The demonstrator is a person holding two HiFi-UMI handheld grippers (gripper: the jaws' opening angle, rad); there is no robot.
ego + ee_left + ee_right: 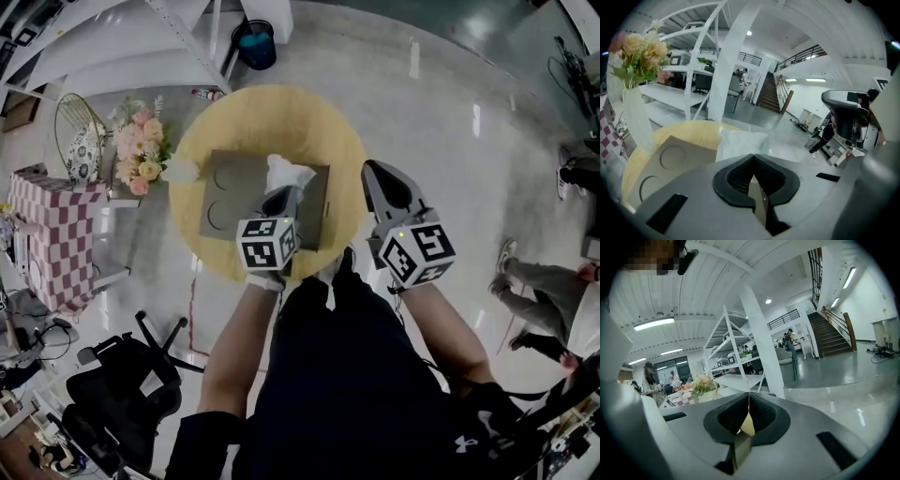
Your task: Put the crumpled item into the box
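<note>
A white crumpled item (287, 172) stands over the flat brown box (225, 202), which lies on the round yellow table (272, 108). My left gripper (282, 199) is shut, and its tips meet right at the item's near edge, pinching it. In the left gripper view the crumpled item (740, 143) rises just beyond the closed left gripper (752, 157), with the box (670, 157) to the left. My right gripper (381, 180) hangs at the table's right rim, shut and holding nothing. In its own view the right gripper (749, 401) faces the hall, and neither the box nor the item shows there.
A vase of flowers (141, 152) stands at the table's left rim, close to the box. A checkered table (52, 230) and a black office chair (122, 375) are on the left. A blue bin (255, 42) sits beyond the table. People (544, 281) are on the right.
</note>
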